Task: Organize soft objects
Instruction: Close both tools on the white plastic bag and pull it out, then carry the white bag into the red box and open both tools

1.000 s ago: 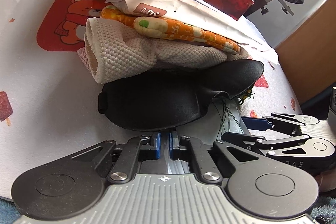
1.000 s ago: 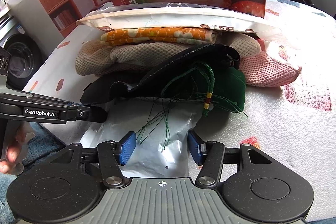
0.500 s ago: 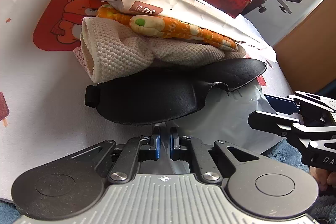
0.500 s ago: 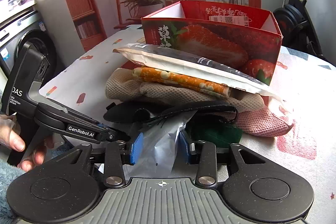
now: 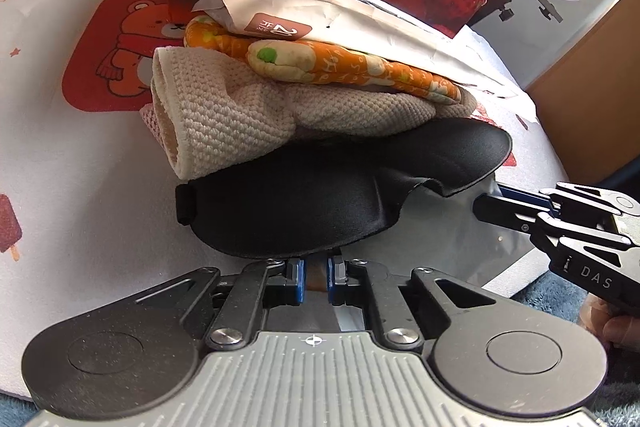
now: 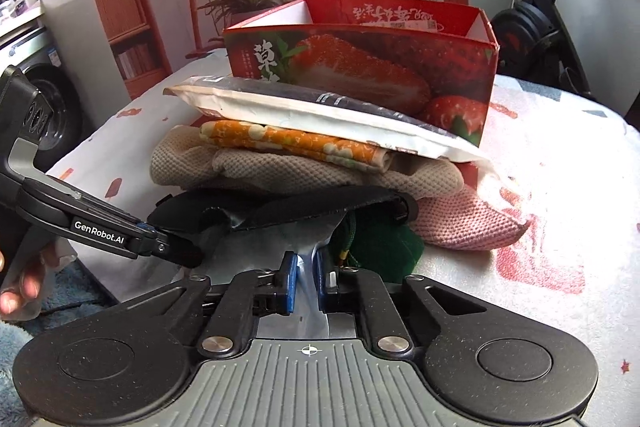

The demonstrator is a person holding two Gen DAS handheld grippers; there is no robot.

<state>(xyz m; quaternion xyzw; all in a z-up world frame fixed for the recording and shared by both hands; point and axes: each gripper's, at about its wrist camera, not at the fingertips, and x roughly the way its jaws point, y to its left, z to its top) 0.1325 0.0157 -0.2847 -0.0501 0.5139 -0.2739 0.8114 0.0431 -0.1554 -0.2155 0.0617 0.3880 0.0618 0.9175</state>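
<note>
A stack of soft things sits on the table: a white packet (image 5: 320, 11), an orange patterned cloth (image 5: 320, 67), a beige knitted cloth (image 5: 240, 115), a pink knitted cloth (image 6: 468, 223), a black eye mask (image 5: 320, 203) and a green pouch (image 6: 384, 247). A silvery plastic bag (image 5: 460, 227) lies under the mask. My left gripper (image 5: 317, 277) is shut on the bag's near edge beneath the mask. My right gripper (image 6: 306, 281) is shut on the bag's other part (image 6: 280, 239). Each gripper shows in the other's view, the right one (image 5: 560, 219) and the left one (image 6: 120, 235).
A red strawberry-print box (image 6: 360, 75) stands open behind the stack. The tablecloth (image 5: 60, 147) has a bear print. A chair and plants stand beyond the table, an exercise bike (image 6: 552, 11) at the right. Blue carpet (image 5: 552, 291) lies below the table edge.
My right gripper has closed on the silvery bag and lifted, pulling it back; the green pouch's cords no longer lie between its fingers. My left gripper stays shut on the bag.
</note>
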